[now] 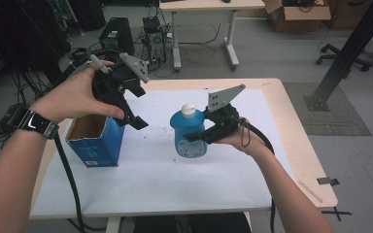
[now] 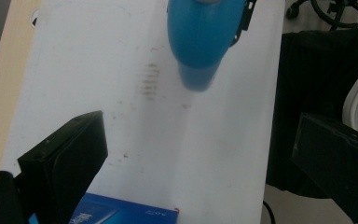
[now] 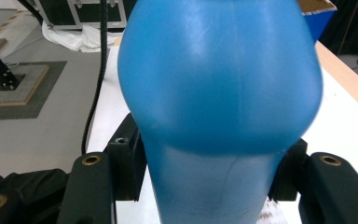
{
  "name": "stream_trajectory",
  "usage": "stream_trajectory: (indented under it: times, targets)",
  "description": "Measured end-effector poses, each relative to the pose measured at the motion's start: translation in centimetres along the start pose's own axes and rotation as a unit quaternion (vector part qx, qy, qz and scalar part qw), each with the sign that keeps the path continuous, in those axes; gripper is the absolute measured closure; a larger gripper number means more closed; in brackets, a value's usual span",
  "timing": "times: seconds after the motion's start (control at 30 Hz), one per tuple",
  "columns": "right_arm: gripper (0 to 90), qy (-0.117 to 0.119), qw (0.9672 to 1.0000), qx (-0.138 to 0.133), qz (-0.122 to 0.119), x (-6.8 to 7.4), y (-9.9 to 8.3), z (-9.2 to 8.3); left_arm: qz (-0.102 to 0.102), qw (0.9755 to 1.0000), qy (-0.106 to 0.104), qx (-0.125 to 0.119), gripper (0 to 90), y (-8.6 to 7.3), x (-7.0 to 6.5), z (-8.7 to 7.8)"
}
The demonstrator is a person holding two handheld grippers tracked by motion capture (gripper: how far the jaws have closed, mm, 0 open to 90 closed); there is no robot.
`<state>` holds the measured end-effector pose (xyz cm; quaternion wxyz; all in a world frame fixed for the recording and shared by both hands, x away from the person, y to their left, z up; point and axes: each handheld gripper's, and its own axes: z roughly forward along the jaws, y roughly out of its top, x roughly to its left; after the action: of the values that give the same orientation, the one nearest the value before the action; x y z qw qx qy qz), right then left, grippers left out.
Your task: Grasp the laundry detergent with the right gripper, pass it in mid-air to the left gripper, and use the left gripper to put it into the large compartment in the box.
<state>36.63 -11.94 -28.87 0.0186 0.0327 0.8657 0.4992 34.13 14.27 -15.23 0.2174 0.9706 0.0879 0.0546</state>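
Note:
My right gripper is shut on a blue bottle with a white cap, and holds it upright over the middle of the white table. In the right gripper view both jaws press the lower body of the bottle, one on each side, with the gripper around it. My left gripper hangs open above an open-topped blue box at the table's left, with nothing between its jaws. The left gripper view has that gripper wide open, the bottle ahead and the box just below.
The table's wooden edge runs along the right. Beyond the far edge are a computer tower, a desk, a cardboard box and a slanted black post. Cables trail off the near edge.

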Motion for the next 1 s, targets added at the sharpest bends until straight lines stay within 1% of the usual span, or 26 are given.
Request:
stream_trajectory:
  times: [0.1, 0.23, 0.27, 0.47, 0.6, 0.73, 1.0]
  targets:
    - [42.3, 0.004, 1.0000, 0.001, -0.006, 0.1, 0.9, 0.3, 0.004, 1.0000, 0.000, 0.000, 3.6, 0.5, -0.1, 0.0]
    - [42.4, 0.008, 0.9999, 0.001, -0.011, 0.3, 1.9, 0.8, 0.005, 1.0000, 0.001, 0.003, 3.7, 1.2, -0.2, 0.1]
    - [42.4, 0.011, 0.9998, 0.002, -0.016, 0.4, 2.4, 1.0, 0.007, 1.0000, 0.000, 0.003, 3.7, 1.4, -0.3, 0.1]
    - [42.4, 0.016, 0.9995, 0.004, -0.025, 0.7, 3.5, 1.9, 0.010, 0.9999, -0.001, 0.007, 3.6, 2.2, -0.2, 0.7]
    - [42.4, 0.019, 0.9994, 0.005, -0.029, 0.8, 3.9, 2.2, 0.018, 0.9998, -0.002, 0.012, 3.7, 2.7, -0.4, 1.2]
    - [42.4, 0.022, 0.9991, 0.008, -0.035, 0.9, 4.4, 2.5, 0.020, 0.9997, -0.003, 0.013, 3.7, 3.2, -0.5, 1.6]
    - [42.4, 0.021, 0.9991, 0.006, -0.037, 1.0, 4.7, 2.6, 0.025, 0.9995, -0.006, 0.017, 4.2, 3.6, -0.5, 2.4]
